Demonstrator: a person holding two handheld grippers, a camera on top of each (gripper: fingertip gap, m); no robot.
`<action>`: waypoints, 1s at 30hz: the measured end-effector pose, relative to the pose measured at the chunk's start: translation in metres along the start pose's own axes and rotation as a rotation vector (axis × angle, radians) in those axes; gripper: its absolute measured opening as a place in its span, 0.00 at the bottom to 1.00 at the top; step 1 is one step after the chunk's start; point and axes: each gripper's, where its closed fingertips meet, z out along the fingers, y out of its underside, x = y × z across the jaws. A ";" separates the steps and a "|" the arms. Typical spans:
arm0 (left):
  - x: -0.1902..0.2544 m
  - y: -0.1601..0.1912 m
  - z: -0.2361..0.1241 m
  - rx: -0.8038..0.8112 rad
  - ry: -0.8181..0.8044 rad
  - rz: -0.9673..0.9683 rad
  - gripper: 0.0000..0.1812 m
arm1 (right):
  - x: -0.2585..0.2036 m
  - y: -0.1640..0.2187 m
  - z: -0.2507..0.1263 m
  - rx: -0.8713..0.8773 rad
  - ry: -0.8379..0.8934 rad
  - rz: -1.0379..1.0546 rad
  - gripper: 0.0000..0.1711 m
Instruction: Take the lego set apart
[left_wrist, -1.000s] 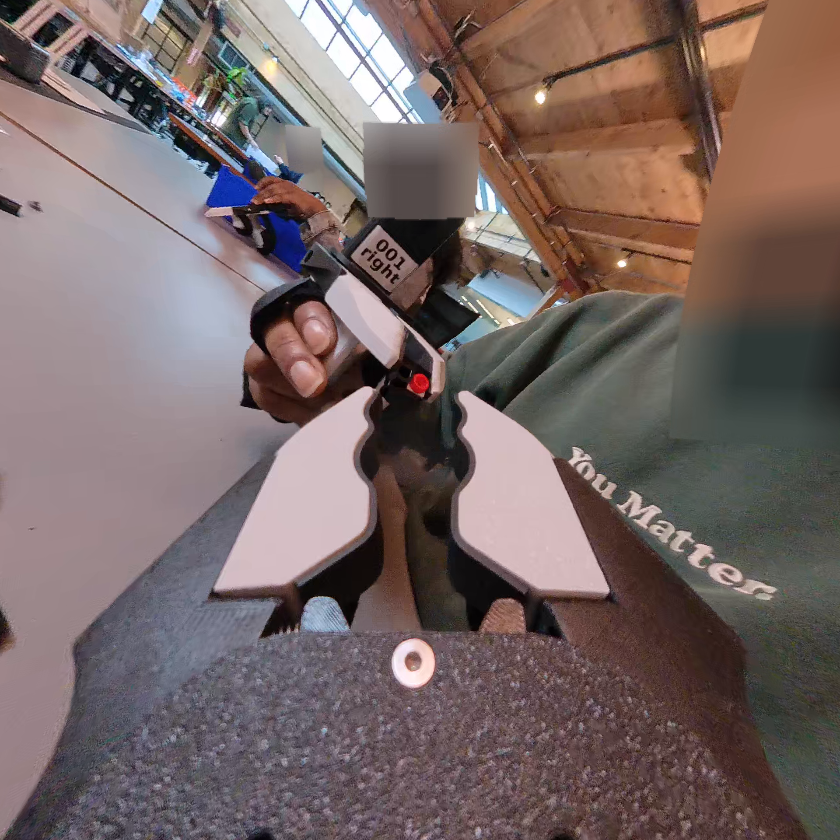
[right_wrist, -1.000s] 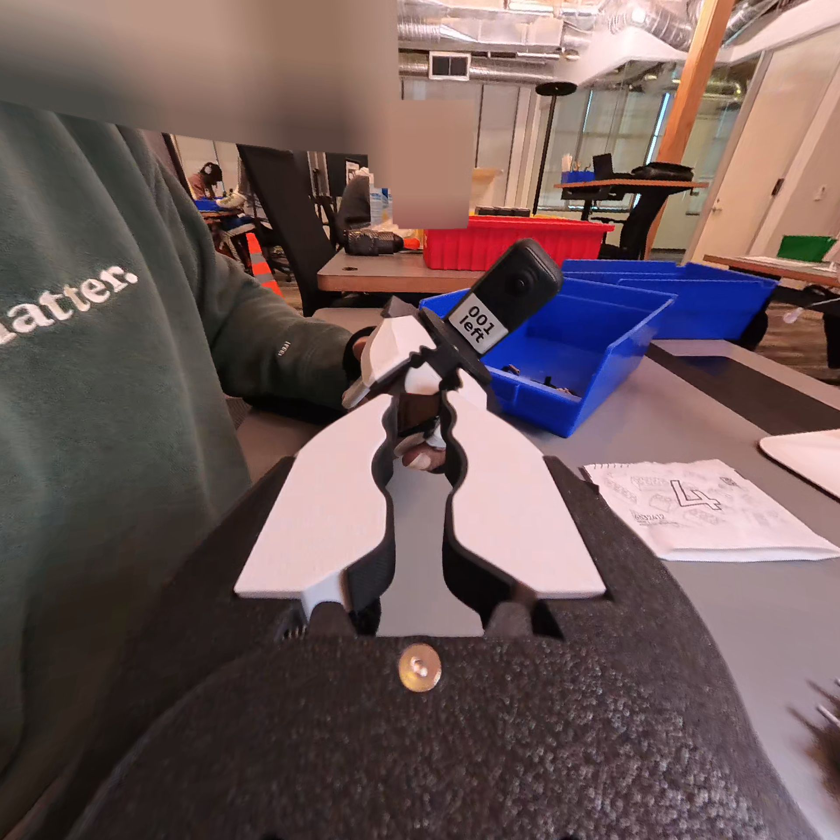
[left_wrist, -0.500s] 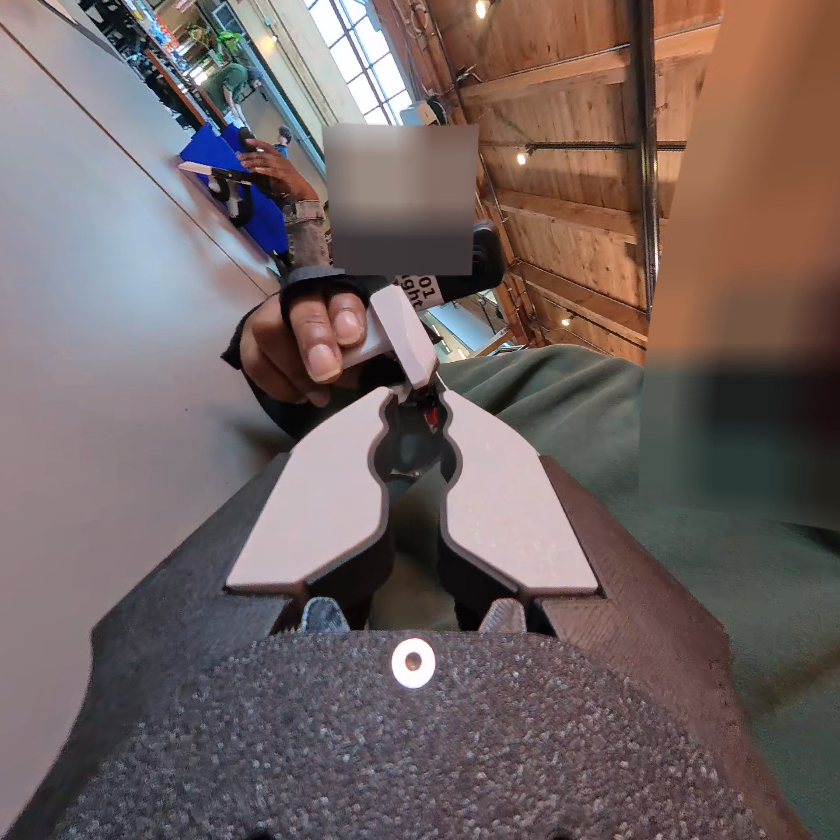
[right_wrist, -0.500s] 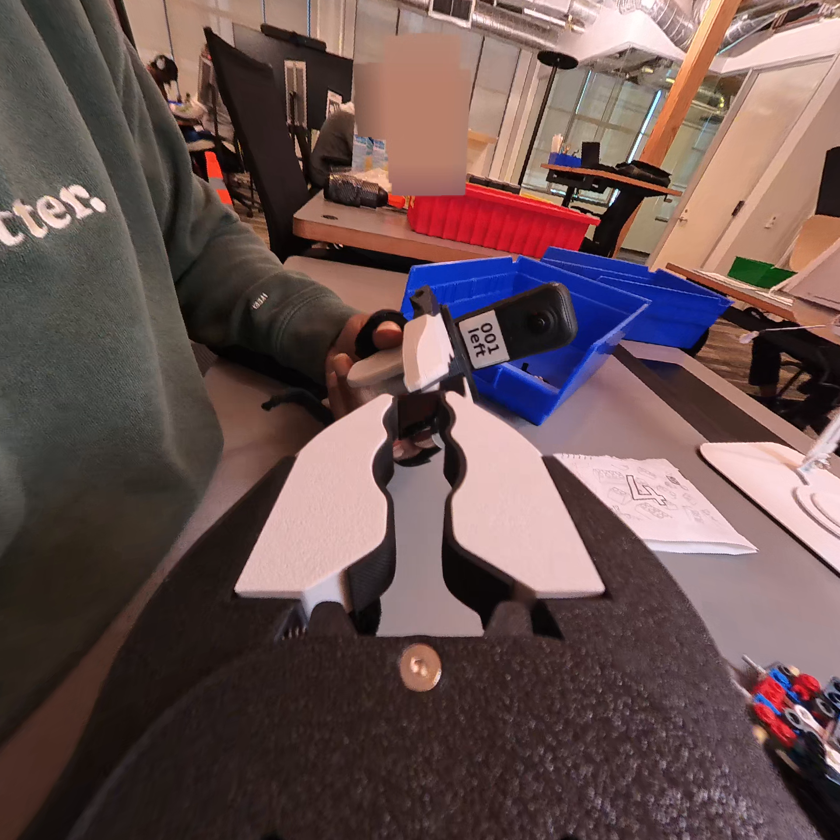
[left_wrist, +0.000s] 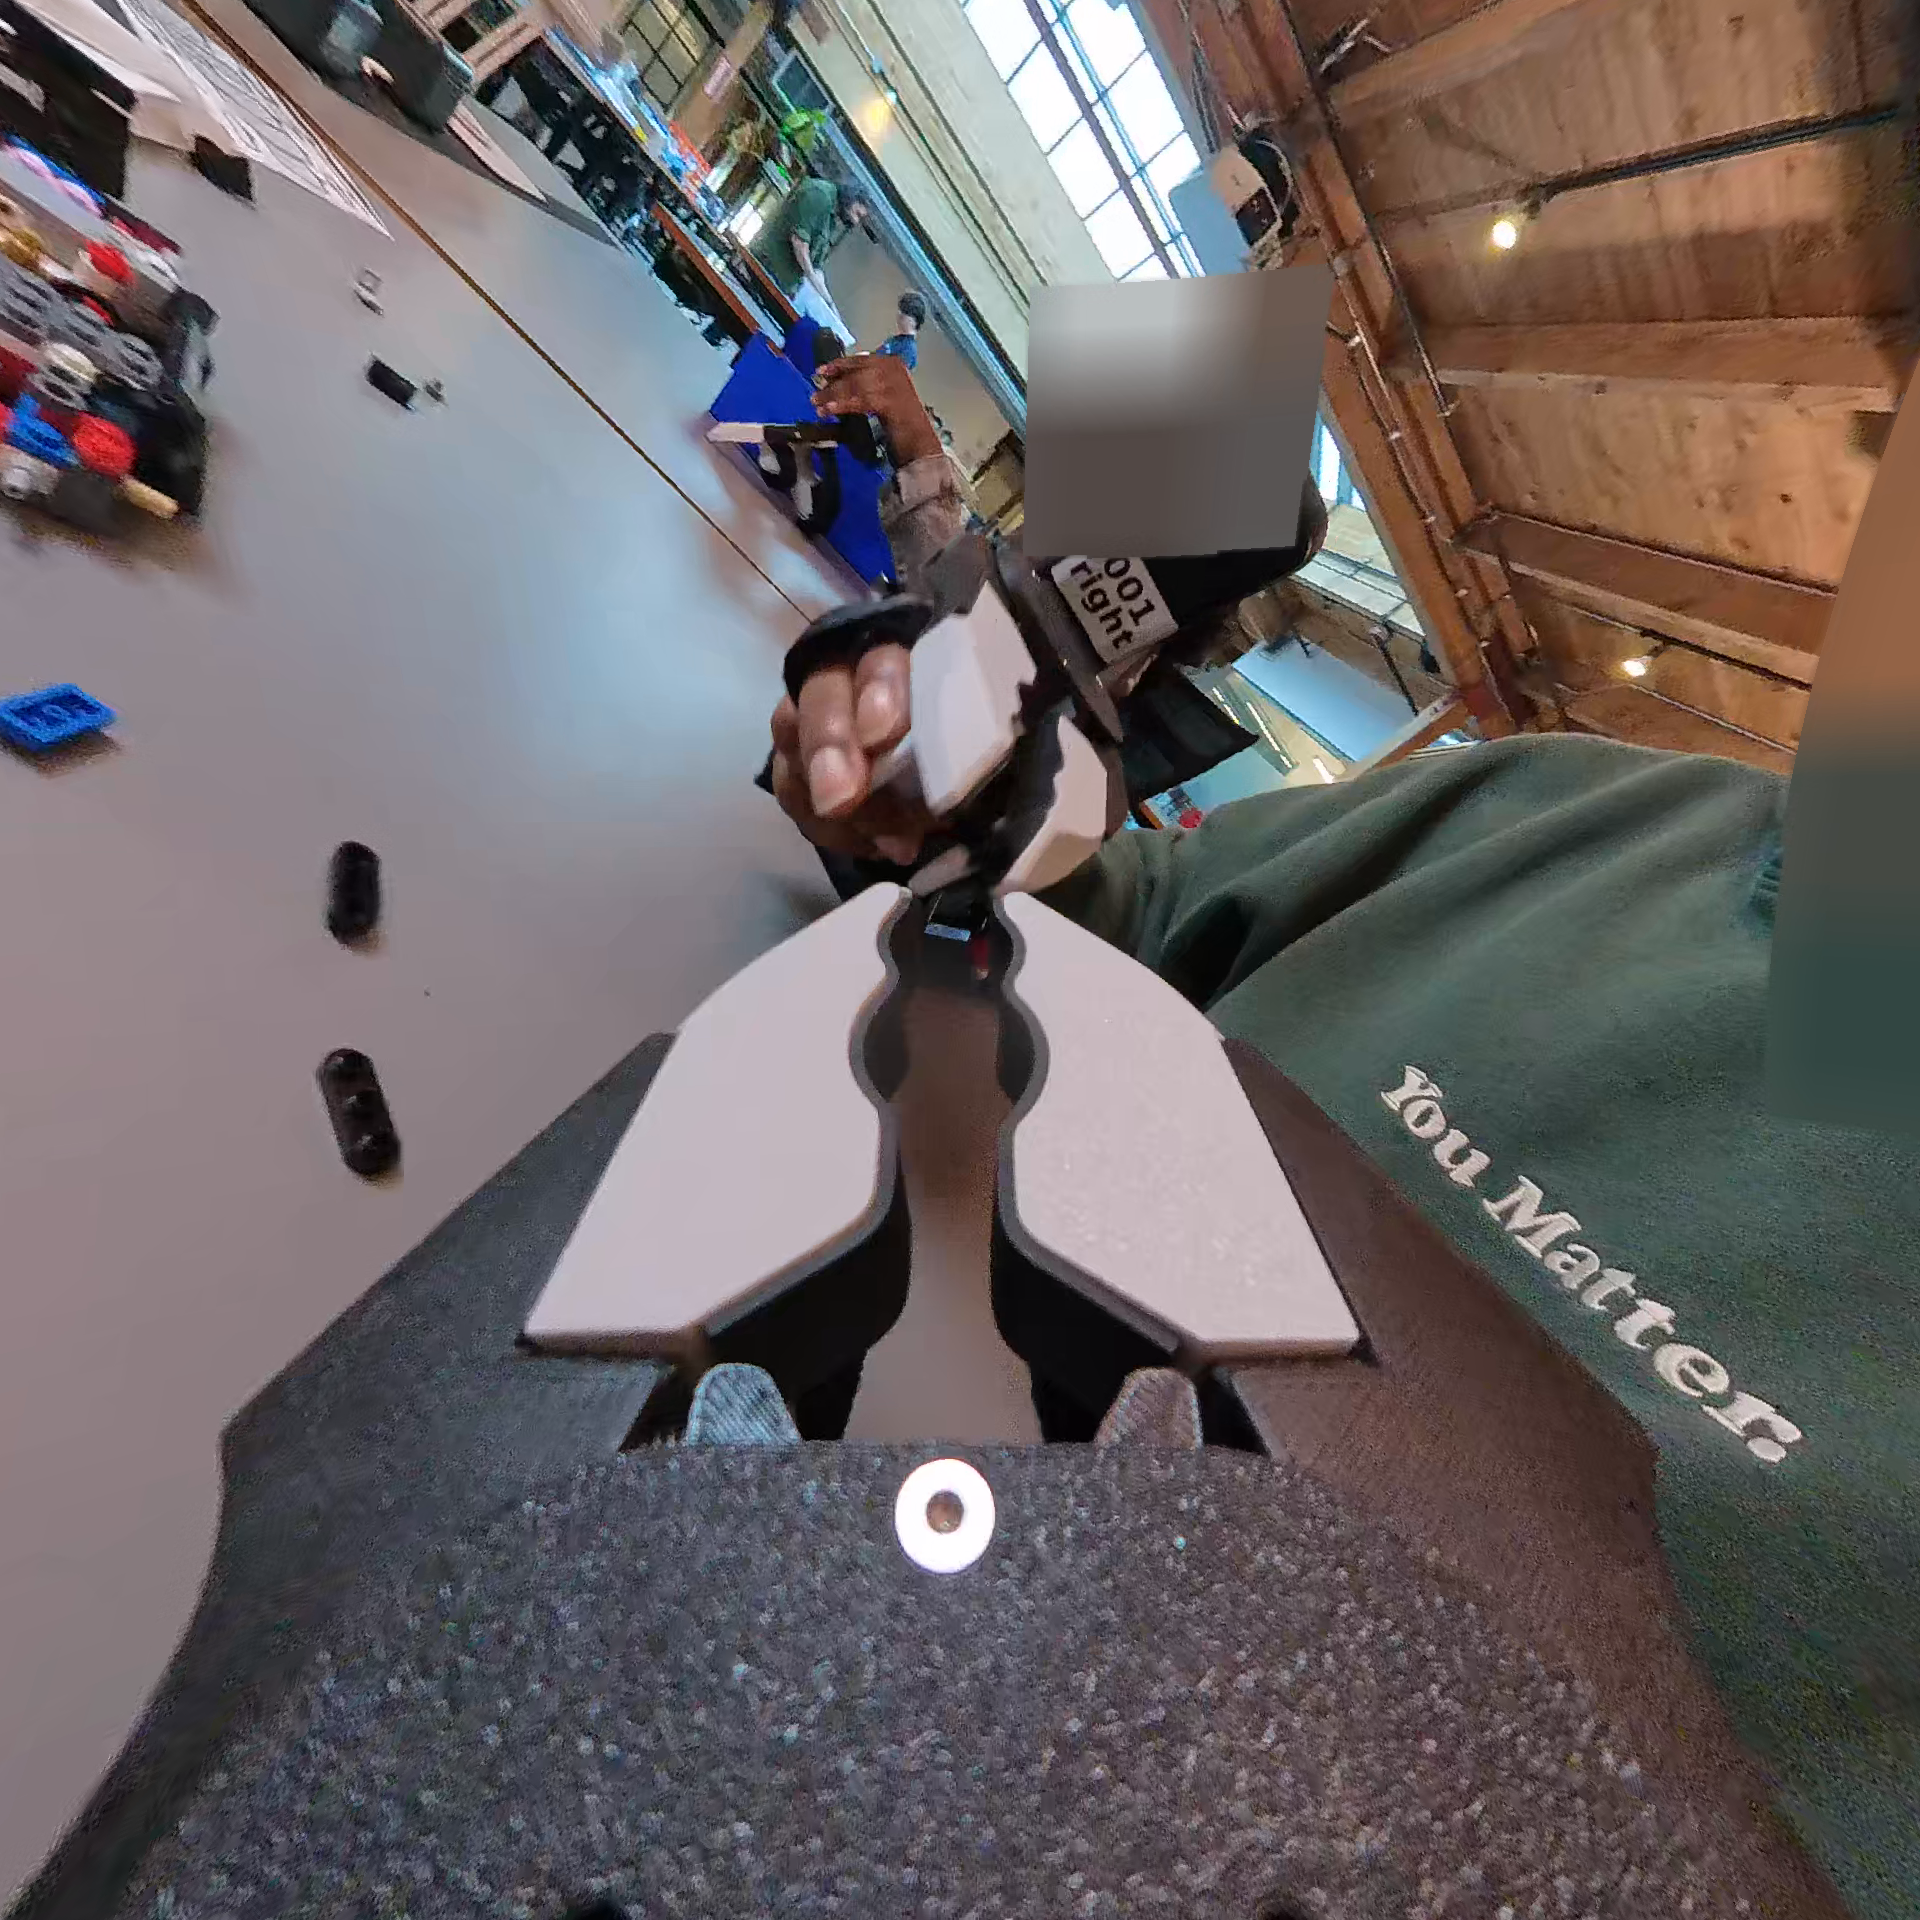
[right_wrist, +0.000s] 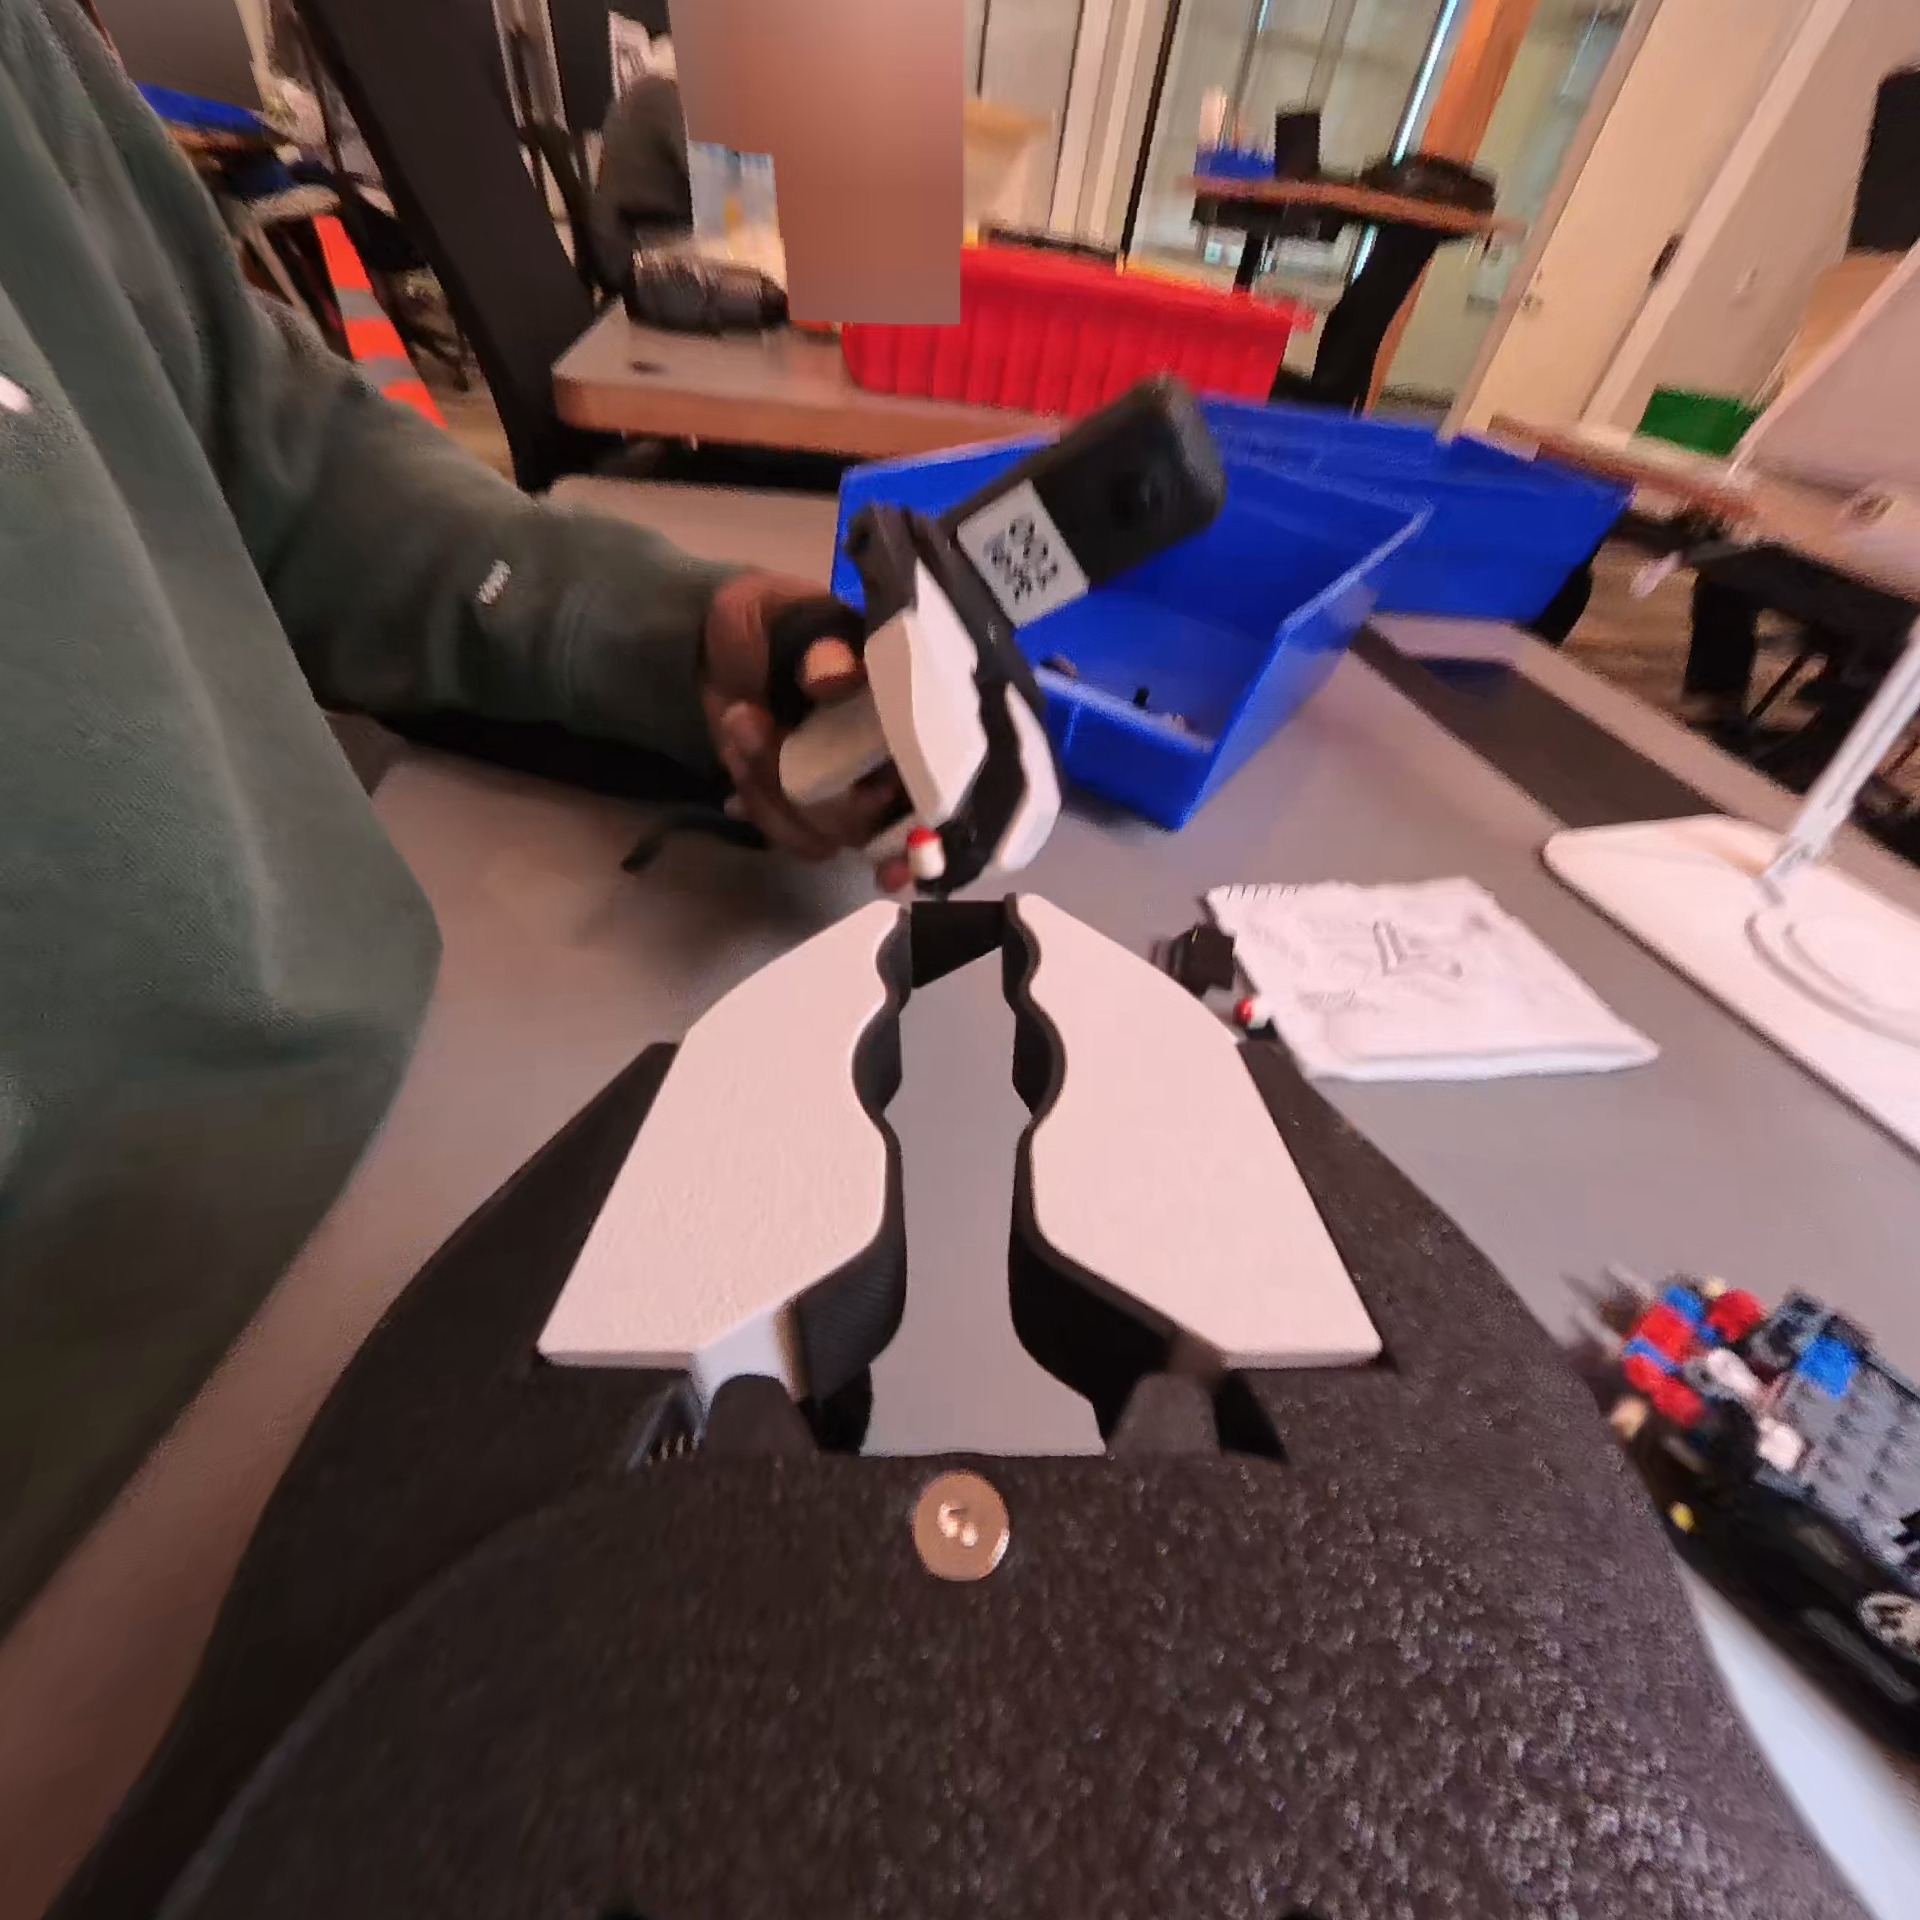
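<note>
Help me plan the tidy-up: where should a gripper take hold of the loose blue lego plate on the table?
Probably from above, closing across the two long edges of the blue lego plate. It lies flat and alone on the grey table, thin, so only its sides offer purchase.
</note>
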 end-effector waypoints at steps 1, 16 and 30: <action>-0.003 -0.002 -0.002 0.004 -0.016 0.003 0.07 | 0.000 0.010 0.003 -0.049 -0.005 0.011 0.10; -0.026 -0.011 -0.016 0.087 -0.100 -0.053 0.07 | 0.001 0.092 0.021 -0.475 0.006 0.031 0.16; -0.013 -0.008 -0.008 0.082 0.025 -0.108 0.07 | 0.008 0.014 0.027 -0.097 0.082 -0.039 0.19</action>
